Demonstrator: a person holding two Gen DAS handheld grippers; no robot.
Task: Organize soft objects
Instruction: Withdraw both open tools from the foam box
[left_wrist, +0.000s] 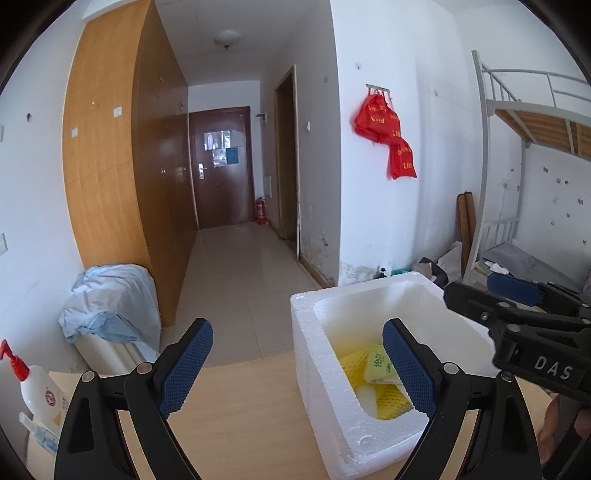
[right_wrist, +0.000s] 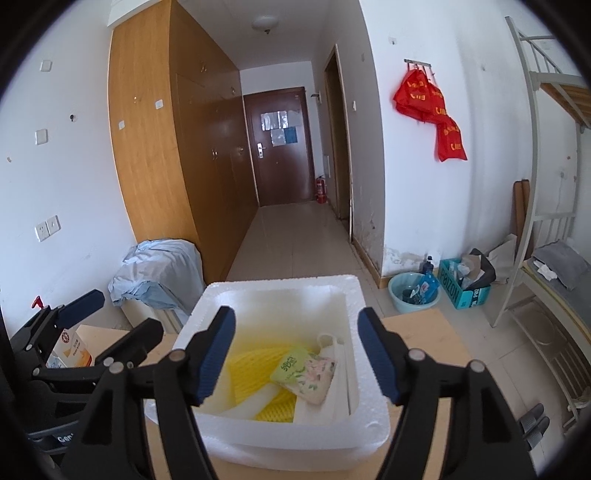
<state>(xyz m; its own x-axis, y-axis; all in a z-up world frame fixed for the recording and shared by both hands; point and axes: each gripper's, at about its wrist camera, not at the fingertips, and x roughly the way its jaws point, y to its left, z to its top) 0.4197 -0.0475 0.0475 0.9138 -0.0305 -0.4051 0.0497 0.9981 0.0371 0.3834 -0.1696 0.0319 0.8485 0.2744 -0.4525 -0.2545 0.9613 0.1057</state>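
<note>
On my far left a white pump bottle (left_wrist: 31, 384) stands at the bench (left_wrist: 236, 417) edge, well apart from the work. My left gripper (left_wrist: 295, 369) hangs with its jaws spread wide and nothing between them, its left finger over bare bench and its right finger just over the near wall of the white foam box (left_wrist: 314, 369). Moving right, the box sits on the bench directly ahead of my right gripper (right_wrist: 297, 354), whose jaws also stand wide, with nothing pressed between the pads.

The soft things lie inside the box: yellow foam netting (right_wrist: 245, 373) along the floor toward the left, white foam sleeves (right_wrist: 255, 400) across it, and a green-and-pink tissue pack (right_wrist: 304, 376) on top, right of centre. The pack lies below and slightly right of my right gripper's midline, its long axis slanting from upper left to lower right across my view. My right hand is plainly the nearer one to it; my left sits off to the box's left side. I judge the pack already placed, so whatever comes next likely lies outside the box.
</note>
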